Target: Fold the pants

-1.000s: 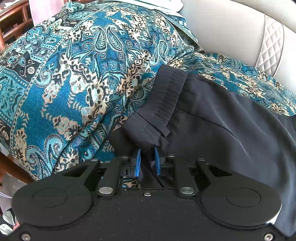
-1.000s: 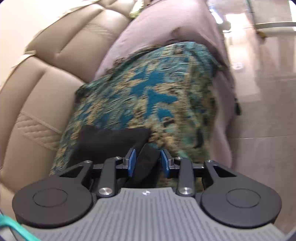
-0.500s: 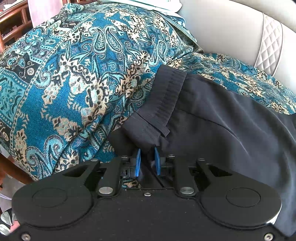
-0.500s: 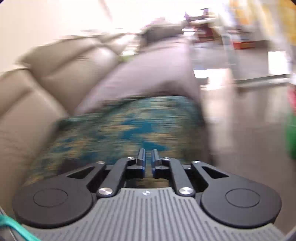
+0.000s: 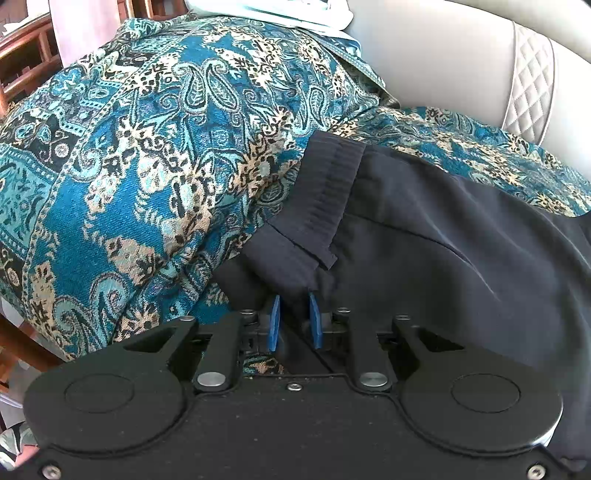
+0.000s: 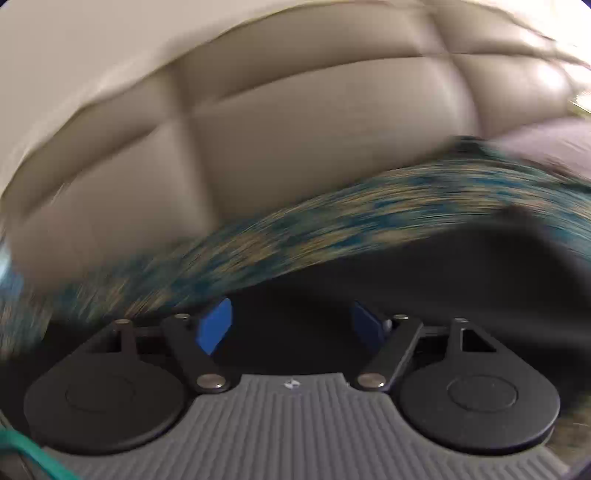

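Black pants lie on a teal paisley throw over a beige sofa. The waistband is at the left end, near my left gripper. The left gripper is shut on a fold of the waistband corner, blue pads pinching the dark cloth. In the right wrist view, heavily blurred, my right gripper is open wide and empty, just above the black pants, with the throw behind.
The sofa's beige quilted backrest rises behind the pants and also shows in the right wrist view. Light blue folded cloth lies at the top. Wooden furniture stands at the far left.
My right gripper let go of the black cloth, swung fast toward the sofa back and opened wide over the pants. My left gripper has held still on the waistband.
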Demonstrator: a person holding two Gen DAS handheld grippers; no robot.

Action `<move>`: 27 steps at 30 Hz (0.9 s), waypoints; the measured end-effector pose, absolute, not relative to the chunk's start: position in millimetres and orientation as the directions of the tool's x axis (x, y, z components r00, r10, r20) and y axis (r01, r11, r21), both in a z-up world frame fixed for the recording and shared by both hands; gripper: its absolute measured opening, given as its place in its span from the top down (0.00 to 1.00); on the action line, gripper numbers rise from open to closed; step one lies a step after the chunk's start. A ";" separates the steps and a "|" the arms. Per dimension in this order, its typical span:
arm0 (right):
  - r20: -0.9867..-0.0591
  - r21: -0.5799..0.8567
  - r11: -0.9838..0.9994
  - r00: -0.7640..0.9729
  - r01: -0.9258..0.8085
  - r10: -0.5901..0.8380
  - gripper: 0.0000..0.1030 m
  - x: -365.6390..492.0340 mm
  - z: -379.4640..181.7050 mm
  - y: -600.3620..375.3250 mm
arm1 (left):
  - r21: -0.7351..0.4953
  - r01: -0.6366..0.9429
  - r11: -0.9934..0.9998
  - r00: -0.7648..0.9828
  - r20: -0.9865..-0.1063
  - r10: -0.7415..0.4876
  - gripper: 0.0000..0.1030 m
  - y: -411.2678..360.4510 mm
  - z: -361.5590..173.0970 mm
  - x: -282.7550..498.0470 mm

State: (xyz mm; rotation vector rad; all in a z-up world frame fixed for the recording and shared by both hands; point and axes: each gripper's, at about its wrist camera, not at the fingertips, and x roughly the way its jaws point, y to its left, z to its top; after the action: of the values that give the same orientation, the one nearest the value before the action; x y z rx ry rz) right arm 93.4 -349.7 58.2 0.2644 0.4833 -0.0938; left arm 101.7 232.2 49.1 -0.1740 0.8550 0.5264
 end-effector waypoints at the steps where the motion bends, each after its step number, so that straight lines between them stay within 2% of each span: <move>1: -0.494 0.179 0.979 0.869 0.097 0.004 0.18 105.4 54.5 -329.0 | 0.058 -0.506 0.861 0.540 -0.757 0.369 0.81 232.4 49.7 101.1; 4: -0.562 0.033 0.998 0.827 0.048 -0.021 0.18 126.9 46.0 -298.9 | 0.056 -0.498 0.866 0.548 -0.753 0.364 0.81 231.9 49.7 99.7; 7: -0.606 -0.087 0.978 0.769 0.190 -0.203 0.16 145.6 37.3 -312.5 | 0.056 -0.483 0.874 0.565 -0.743 0.360 0.81 230.6 48.8 97.6; 8: -0.599 -0.096 0.962 0.757 0.254 -0.260 0.02 150.3 35.5 -324.7 | 0.055 -0.479 0.876 0.570 -0.739 0.358 0.82 230.4 48.8 96.9; 12: -0.539 -0.188 0.755 0.576 0.629 -0.614 0.01 157.4 35.3 -372.6 | 0.040 -0.462 0.886 0.593 -0.729 0.342 0.82 231.3 49.4 94.2; 14: -0.487 -0.222 0.717 0.562 0.661 -0.669 0.02 150.3 39.4 -367.8 | 0.042 -0.449 0.892 0.602 -0.724 0.337 0.82 230.8 50.2 92.5; 17: -0.459 -0.147 0.816 0.692 0.559 -0.557 0.01 140.6 48.2 -337.2 | 0.046 -0.433 0.900 0.614 -0.716 0.332 0.82 228.7 50.9 90.6; 21: -0.461 -0.018 0.954 0.844 0.299 -0.273 0.00 127.5 51.5 -269.6 | 0.041 -0.424 0.905 0.625 -0.709 0.326 0.82 227.9 49.9 88.9; 27: -0.503 0.095 0.992 0.855 -0.087 0.124 0.00 132.9 38.2 -143.2 | 0.029 -0.417 0.908 0.639 -0.702 0.315 0.82 228.9 48.3 85.1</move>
State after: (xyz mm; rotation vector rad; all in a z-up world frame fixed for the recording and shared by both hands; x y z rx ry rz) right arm 132.9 -143.2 38.2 0.0697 0.5336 0.1109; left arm 85.1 228.9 48.3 -0.1405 0.7724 0.4194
